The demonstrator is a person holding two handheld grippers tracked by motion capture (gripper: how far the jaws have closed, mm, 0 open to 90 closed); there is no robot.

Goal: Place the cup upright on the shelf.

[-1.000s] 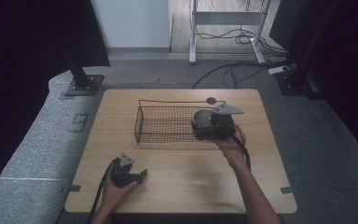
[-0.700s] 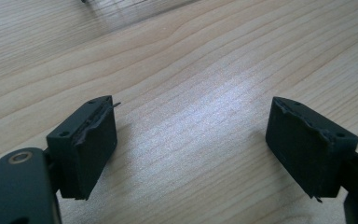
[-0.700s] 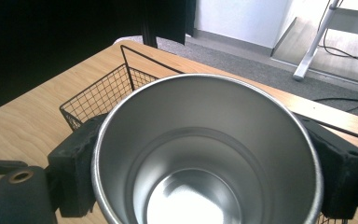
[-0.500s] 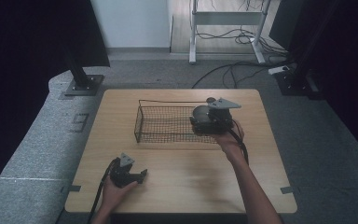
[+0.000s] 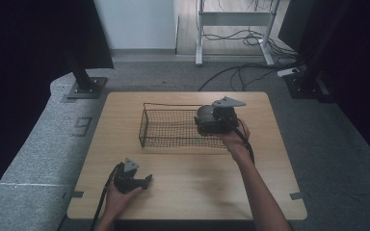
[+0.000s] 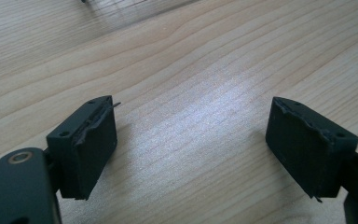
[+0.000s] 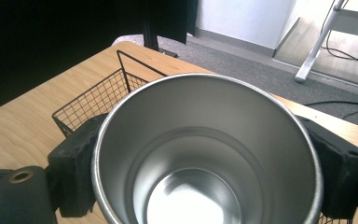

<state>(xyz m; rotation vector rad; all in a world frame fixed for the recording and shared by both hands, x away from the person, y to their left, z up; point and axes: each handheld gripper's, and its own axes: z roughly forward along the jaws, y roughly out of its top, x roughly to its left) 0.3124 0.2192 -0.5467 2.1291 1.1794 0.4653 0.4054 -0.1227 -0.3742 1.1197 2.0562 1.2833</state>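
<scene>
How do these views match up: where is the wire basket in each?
High view: wire basket mid-table, right gripper at its right end.
Right gripper view: upper left, behind the steel cup.
Left gripper view: perhaps the dark tip at top edge; cannot tell.
Shared landmark: the wooden tabletop.

From up high the steel cup (image 7: 205, 154) is lost under the right tool (image 5: 211, 124), so whether it sits over or inside the wire basket (image 5: 168, 127) can't be told. In the right tool's view the cup's near rim runs off the bottom edge, and the cup blocks most of the basket
</scene>
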